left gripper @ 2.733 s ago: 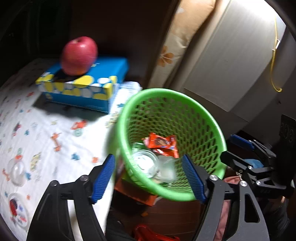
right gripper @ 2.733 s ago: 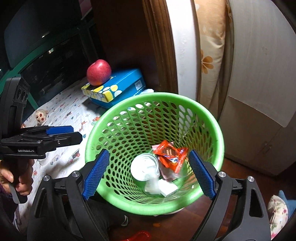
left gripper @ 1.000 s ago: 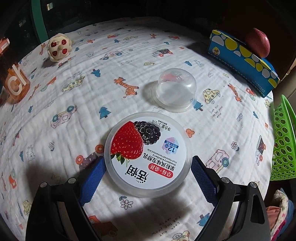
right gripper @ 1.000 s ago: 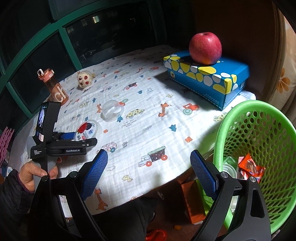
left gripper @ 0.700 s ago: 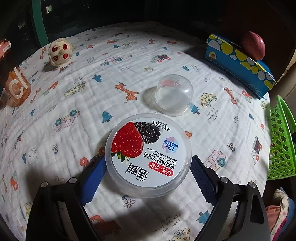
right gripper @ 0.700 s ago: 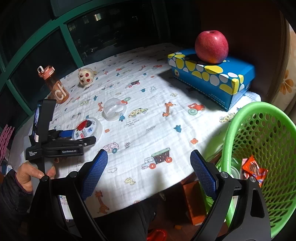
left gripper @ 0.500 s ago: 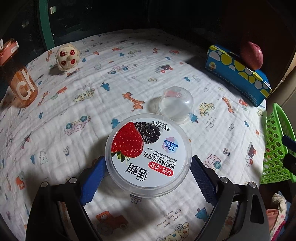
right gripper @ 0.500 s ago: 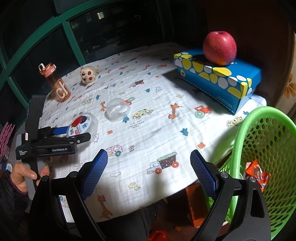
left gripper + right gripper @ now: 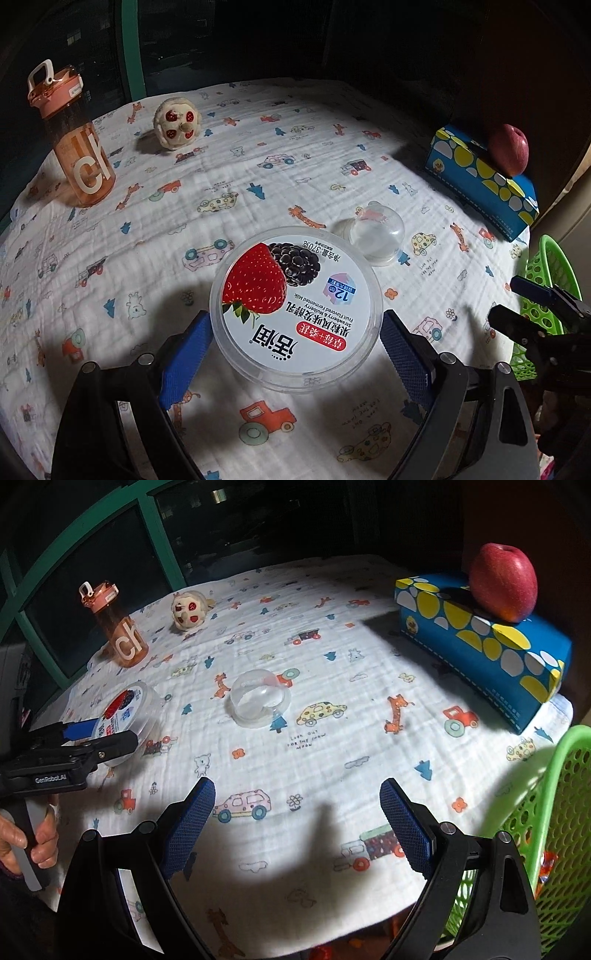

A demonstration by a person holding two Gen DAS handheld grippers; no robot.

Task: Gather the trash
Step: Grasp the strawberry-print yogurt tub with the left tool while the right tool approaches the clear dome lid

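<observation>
My left gripper [image 9: 295,354] is shut on a round clear yogurt tub [image 9: 295,306] with a strawberry and mulberry lid and holds it above the table cloth. It also shows in the right wrist view [image 9: 125,709] at the left, lifted off the cloth in the left gripper [image 9: 96,738]. A clear plastic dome lid [image 9: 373,236] lies on the cloth beyond the tub and shows in the right wrist view [image 9: 258,698] too. My right gripper [image 9: 295,827] is open and empty over the table's near edge. A green mesh basket [image 9: 546,834] hangs off the table's right edge.
An orange water bottle [image 9: 70,136] stands at the far left. A small round plush toy [image 9: 177,123] sits behind. A blue tissue box [image 9: 480,642] with a red apple [image 9: 502,583] on it is at the right. A cartoon-print cloth [image 9: 332,738] covers the table.
The left gripper has risen with the yogurt tub, so the table looks farther below. The right gripper has swung from the basket towards the table and the dome lid.
</observation>
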